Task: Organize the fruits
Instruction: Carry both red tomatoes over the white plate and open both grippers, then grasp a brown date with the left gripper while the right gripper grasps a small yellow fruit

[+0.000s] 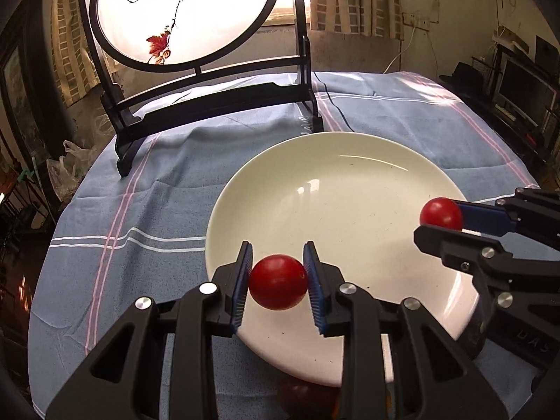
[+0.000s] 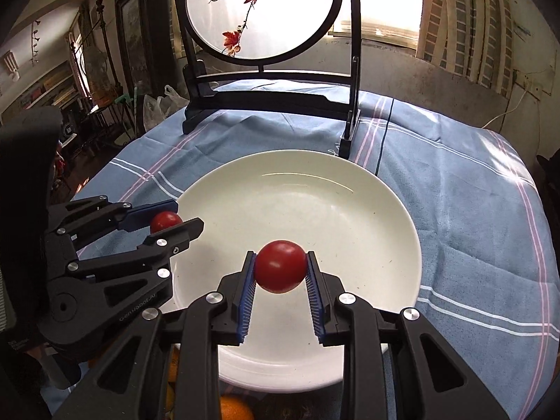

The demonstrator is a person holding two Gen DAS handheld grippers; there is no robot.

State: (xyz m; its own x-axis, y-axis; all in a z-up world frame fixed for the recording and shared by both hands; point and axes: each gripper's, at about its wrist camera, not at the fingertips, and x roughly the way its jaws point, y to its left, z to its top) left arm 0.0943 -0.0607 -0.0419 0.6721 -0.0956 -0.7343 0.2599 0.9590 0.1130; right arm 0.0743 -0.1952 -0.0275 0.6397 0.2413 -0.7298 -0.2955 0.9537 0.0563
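The left gripper [image 1: 278, 273] clasps a red tomato [image 1: 278, 281] above the white plate's [image 1: 350, 161] near-left rim. The right gripper [image 2: 280, 266] grips another tomato [image 2: 280, 266] over the plate's near edge

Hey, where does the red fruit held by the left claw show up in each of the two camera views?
Left wrist view: the red fruit sits low and centre, pinched in the left claw over the near rim of the white plate.
Right wrist view: the same fruit is at the left edge, mid-height, partly hidden by the left claw's fingers.
Shared landmark: the round bird-painting screen behind the plate.
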